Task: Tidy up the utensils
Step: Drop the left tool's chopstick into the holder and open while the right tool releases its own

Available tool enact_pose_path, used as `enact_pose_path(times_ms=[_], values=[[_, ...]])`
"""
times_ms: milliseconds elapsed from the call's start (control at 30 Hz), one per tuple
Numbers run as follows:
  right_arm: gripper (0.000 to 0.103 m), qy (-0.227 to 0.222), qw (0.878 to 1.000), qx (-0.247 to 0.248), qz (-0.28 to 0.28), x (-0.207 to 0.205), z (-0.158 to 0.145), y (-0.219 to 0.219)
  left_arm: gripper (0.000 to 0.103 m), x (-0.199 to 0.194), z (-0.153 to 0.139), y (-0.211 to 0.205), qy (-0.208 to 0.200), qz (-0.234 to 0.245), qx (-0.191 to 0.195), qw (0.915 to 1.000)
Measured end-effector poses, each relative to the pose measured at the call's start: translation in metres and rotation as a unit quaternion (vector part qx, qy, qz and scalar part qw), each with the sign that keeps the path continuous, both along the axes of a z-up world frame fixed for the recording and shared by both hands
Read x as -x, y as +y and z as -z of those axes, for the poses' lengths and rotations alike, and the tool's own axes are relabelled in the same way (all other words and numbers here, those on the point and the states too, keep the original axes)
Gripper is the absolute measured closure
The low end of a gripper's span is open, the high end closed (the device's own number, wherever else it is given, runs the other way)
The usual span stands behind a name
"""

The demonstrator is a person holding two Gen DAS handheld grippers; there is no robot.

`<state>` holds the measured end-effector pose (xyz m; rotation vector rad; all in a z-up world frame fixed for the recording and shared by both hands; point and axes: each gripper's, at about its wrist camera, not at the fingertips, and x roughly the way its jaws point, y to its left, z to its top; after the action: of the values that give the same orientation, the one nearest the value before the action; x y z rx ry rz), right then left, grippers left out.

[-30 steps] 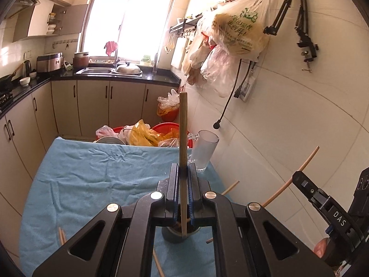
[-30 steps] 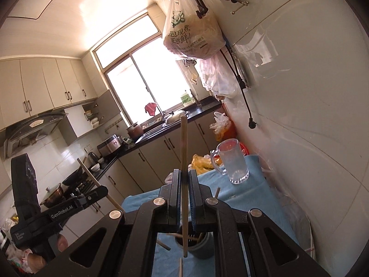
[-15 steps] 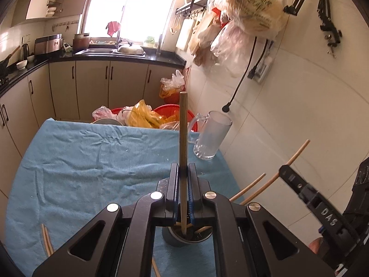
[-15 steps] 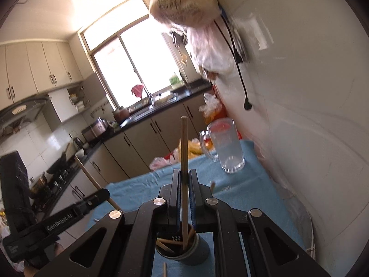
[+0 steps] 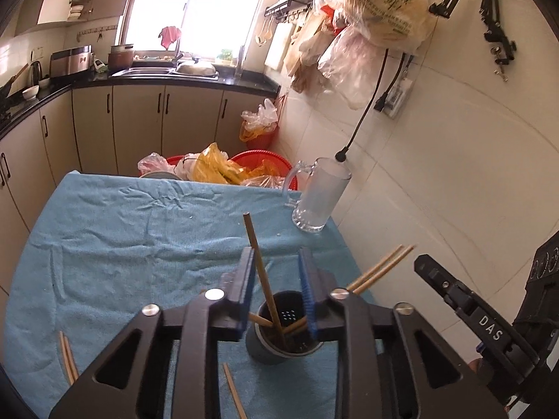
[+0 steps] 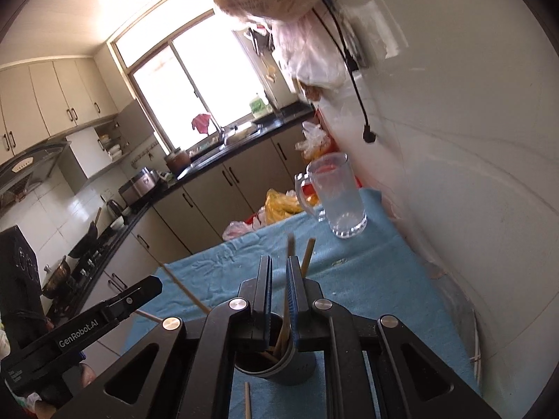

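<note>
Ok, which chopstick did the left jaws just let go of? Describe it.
On the blue cloth, find the dark holder cup near the front edge. It's the chopstick standing tallest in the cup, leaning left between the opened jaws; the others lean toward the wall.

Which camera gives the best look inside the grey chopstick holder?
The left wrist view: the grey chopstick holder shows its open mouth and perforated bottom between the parted jaws. The right wrist view shows only its rim and side, mostly behind the gripper.
</note>
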<state>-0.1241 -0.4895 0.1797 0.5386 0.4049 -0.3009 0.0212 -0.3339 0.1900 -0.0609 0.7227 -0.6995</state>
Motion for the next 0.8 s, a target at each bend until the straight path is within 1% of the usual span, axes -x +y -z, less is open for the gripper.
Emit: enact_pose_path(times_ms=[67, 100, 133, 167, 233, 333, 400, 467, 533, 567, 800], values=[[0.092, -0.010, 1.000, 0.005, 0.005, 0.012, -0.007, 0.004, 0.074, 0.008, -0.008, 0.006, -0.009, -0.003, 0.007, 0.9999], [0.089, -0.014, 1.000, 0.007, 0.008, 0.018, -0.009, 0.006, 0.073, 0.012, -0.012, 0.011, -0.014, -0.005, 0.011, 0.9998], [0.083, -0.021, 1.000, 0.008, 0.009, 0.028, -0.013, 0.009, 0.071, 0.018, -0.017, 0.018, -0.019, -0.008, 0.017, 0.9996], [0.080, -0.027, 1.000, 0.010, 0.009, 0.035, -0.014, 0.011, 0.069, 0.022, -0.021, 0.023, -0.023, -0.011, 0.020, 0.9995], [0.070, -0.035, 0.999, 0.021, 0.014, 0.052, -0.016, 0.020, 0.067, 0.035, -0.027, 0.038, -0.034, -0.019, 0.029, 0.9988], [0.063, -0.034, 0.999, 0.036, 0.007, 0.070, -0.013, 0.038, 0.065, 0.057, -0.030, 0.065, -0.058, -0.034, 0.027, 0.9974], [0.059, -0.029, 0.999, 0.038, -0.003, 0.076, -0.007, 0.049, 0.064, 0.071, -0.027, 0.088, -0.068, -0.050, 0.025, 0.9961], [0.059, -0.016, 0.999, 0.031, -0.022, 0.078, 0.004, 0.062, 0.060, 0.081, -0.022, 0.109, -0.069, -0.062, 0.020, 0.9955], [0.059, -0.004, 0.999, 0.017, -0.042, 0.077, 0.015, 0.070, 0.060, 0.090, -0.012, 0.136, -0.062, -0.081, 0.013, 0.9947], [0.059, 0.003, 0.998, 0.010, -0.064, 0.075, 0.022, 0.077, 0.060, 0.092, -0.008, 0.145, -0.058, -0.087, 0.009, 0.9945], [0.059, 0.044, 0.992, 0.012, -0.121, 0.061, 0.047, 0.125, 0.059, 0.102, 0.032, 0.221, -0.016, -0.132, -0.005, 0.9911]])
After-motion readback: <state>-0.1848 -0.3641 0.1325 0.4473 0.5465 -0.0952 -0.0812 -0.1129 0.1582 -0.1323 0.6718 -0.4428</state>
